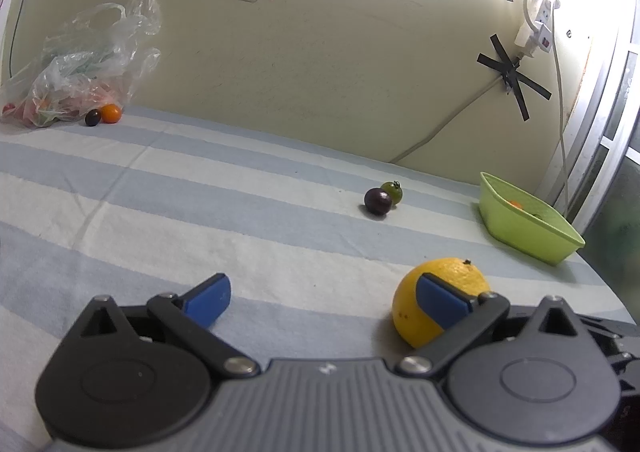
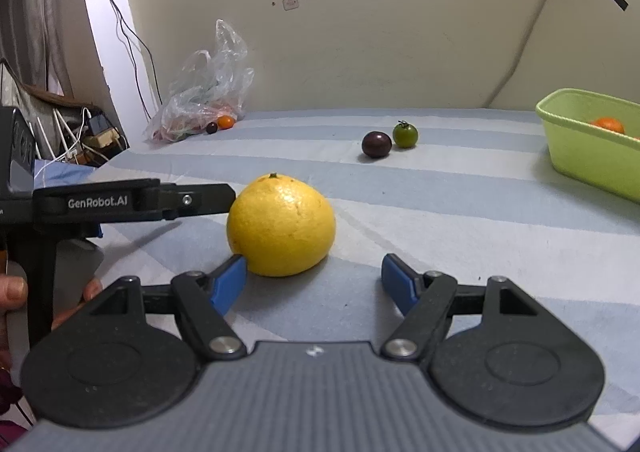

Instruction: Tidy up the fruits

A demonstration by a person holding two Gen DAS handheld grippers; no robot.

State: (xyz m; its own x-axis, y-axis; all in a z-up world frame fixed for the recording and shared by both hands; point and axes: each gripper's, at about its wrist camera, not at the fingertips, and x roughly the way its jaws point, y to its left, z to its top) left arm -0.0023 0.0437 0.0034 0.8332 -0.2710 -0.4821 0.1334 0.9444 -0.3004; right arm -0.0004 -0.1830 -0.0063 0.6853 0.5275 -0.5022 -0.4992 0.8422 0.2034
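Orange (image 2: 281, 226) lying on striped cloth (image 2: 440, 220), well short of green basket (image 2: 580, 148). Right gripper (image 2: 314, 276) gaping, left pad beside orange. Left gripper (image 1: 324, 300) gaping, its right finger beside orange. Purple fruit (image 2: 376, 144) touching green tomato (image 2: 405, 134) beyond orange.

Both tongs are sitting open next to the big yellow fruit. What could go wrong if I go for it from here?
1. The yellow citrus sits off-centre in the right tongs, against one pad; closing now may push it sideways.
2. The left tongs crowd its other side, so the two could clash.
3. It is round on a striped cloth, and may roll toward the dark fruit and green tomato.
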